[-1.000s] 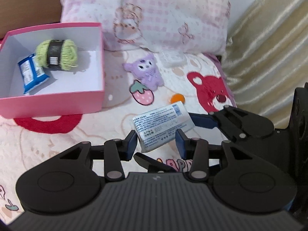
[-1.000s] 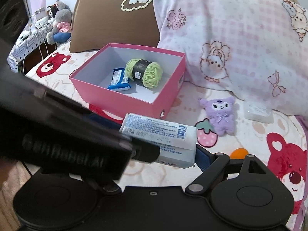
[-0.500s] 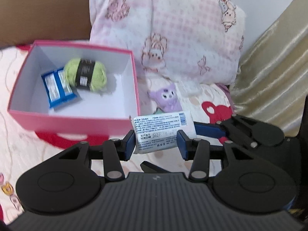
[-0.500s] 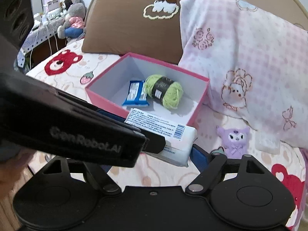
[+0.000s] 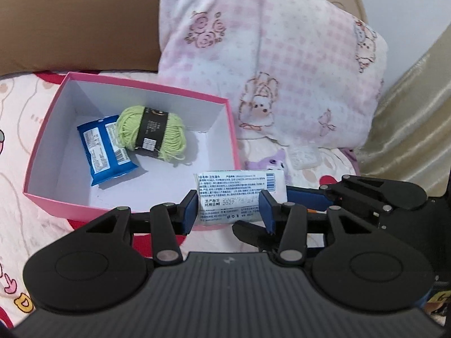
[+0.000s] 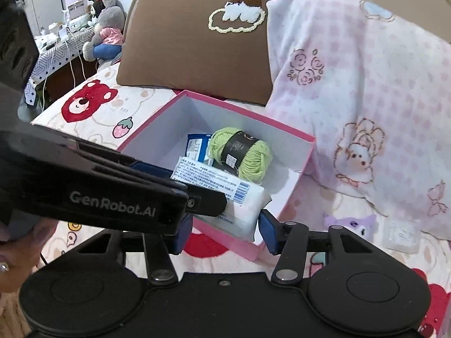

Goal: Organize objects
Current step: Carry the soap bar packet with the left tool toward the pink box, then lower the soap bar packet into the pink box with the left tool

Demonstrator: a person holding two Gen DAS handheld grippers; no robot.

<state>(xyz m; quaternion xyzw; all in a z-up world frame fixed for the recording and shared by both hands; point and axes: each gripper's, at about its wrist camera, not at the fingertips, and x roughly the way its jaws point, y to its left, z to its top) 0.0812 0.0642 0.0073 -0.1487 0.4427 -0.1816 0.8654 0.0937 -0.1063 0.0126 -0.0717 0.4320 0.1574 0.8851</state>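
Both grippers have carried the white wipes pack (image 5: 239, 194) from above the bedspread, near the purple plush (image 5: 272, 163), to the near right corner of the pink box (image 5: 36, 166). The pack hangs over the near rim, one end above the white floor. The left gripper (image 5: 229, 208) clamps the pack's sides between its blue pads. The right gripper (image 6: 222, 232) has just been closing its jaws with the pack's end between them — in its own view the right pad stands just beside the pack, and I cannot tell whether it presses.

Inside the box lie two things: one blue snack packet (image 5: 105, 149) flat against the left half, and one green yarn ball (image 5: 152, 132) touching it toward the back. The right half of the floor, below the pack, is bare white — open room between the yarn and the right wall. The box's far wall sits close to the brown pillow (image 5: 76, 22), its right wall near the pink checked pillow (image 5: 282, 64).

On the bedspread (image 6: 98, 118), right of the box, lie one purple plush and one small clear packet (image 5: 304, 157) just beside it.
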